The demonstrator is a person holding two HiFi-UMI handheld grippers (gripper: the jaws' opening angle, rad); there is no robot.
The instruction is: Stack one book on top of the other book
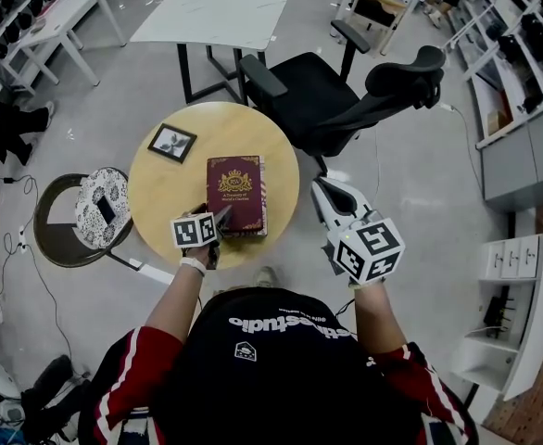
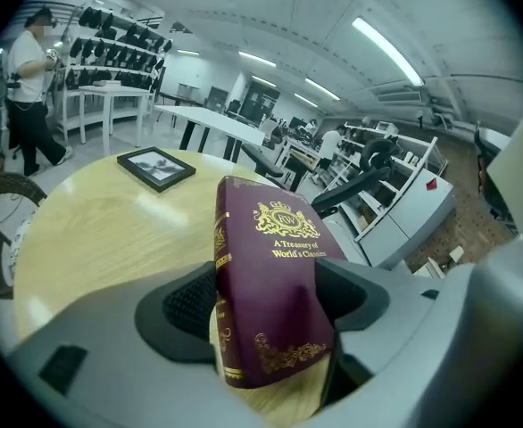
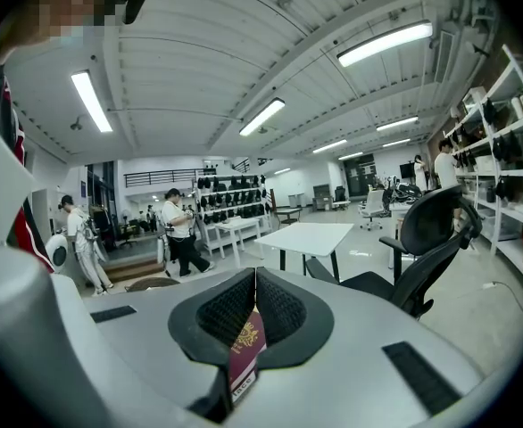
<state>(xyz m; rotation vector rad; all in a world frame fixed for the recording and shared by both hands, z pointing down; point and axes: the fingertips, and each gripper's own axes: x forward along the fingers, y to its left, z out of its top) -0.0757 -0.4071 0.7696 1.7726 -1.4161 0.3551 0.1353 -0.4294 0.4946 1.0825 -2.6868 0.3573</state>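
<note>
A maroon book with a gold crest lies flat on the round wooden table. My left gripper is at its near left corner, open, one jaw on each side of the corner. In the left gripper view the book fills the gap and the right pad stands clear of it. A cream edge shows under the corner; I cannot tell if a second book lies beneath. My right gripper hangs off the table's right side, shut. A maroon sliver with gold print shows in the slit below its pads.
A black picture frame lies at the table's far left. A black office chair stands behind the table, a stool with a patterned cushion to its left, a white table farther back. People walk by the shelves.
</note>
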